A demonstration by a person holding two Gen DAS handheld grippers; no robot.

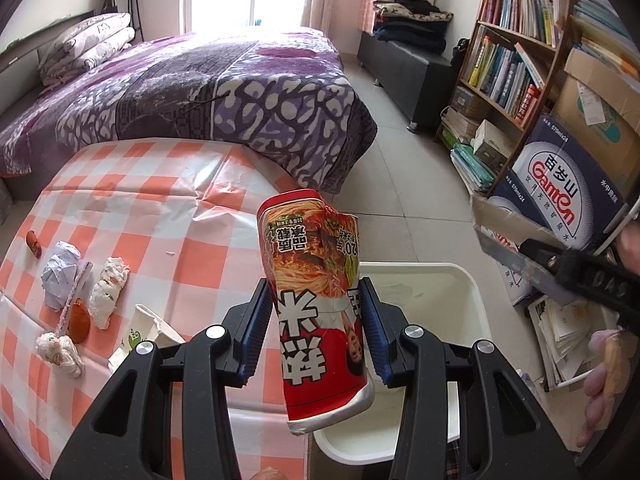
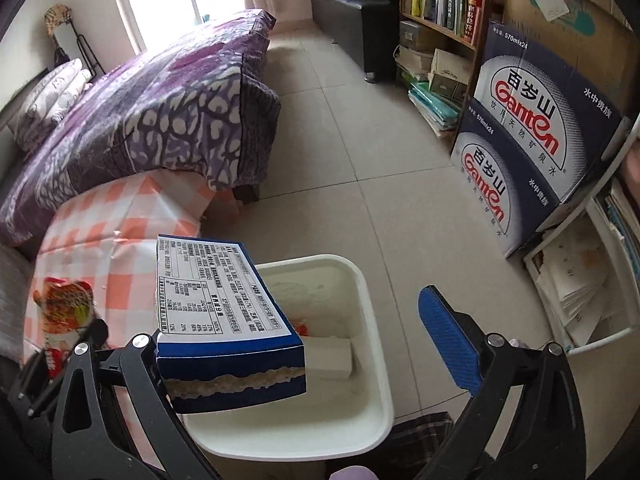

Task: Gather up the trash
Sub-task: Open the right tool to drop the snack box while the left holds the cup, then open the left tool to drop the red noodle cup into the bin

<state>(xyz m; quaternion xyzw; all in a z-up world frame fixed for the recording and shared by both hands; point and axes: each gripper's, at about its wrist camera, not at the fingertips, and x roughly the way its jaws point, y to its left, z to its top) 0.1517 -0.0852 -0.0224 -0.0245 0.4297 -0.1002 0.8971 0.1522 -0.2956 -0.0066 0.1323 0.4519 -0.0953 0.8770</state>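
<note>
My left gripper (image 1: 318, 312) is shut on a crushed red noodle cup (image 1: 320, 312), held above the edge of the checked table (image 1: 160, 216) and the white bin (image 1: 444, 308); the cup also shows in the right wrist view (image 2: 66, 312). My right gripper (image 2: 296, 332) is open, its jaws wide apart. A blue cardboard box (image 2: 224, 312) lies against its left finger, above the white bin (image 2: 360, 360). A white packet (image 2: 332, 356) lies inside the bin. In the left wrist view the right gripper (image 1: 560, 268) appears at the right with the box (image 1: 500, 232).
Crumpled paper (image 1: 62, 276), several tissue wads (image 1: 106, 292), orange peel (image 1: 78, 320) and a small paper carton (image 1: 144, 332) lie on the table's left side. A purple bed (image 1: 192, 88) stands behind. Water cartons (image 2: 532, 128) and a bookshelf (image 1: 516, 52) stand at the right.
</note>
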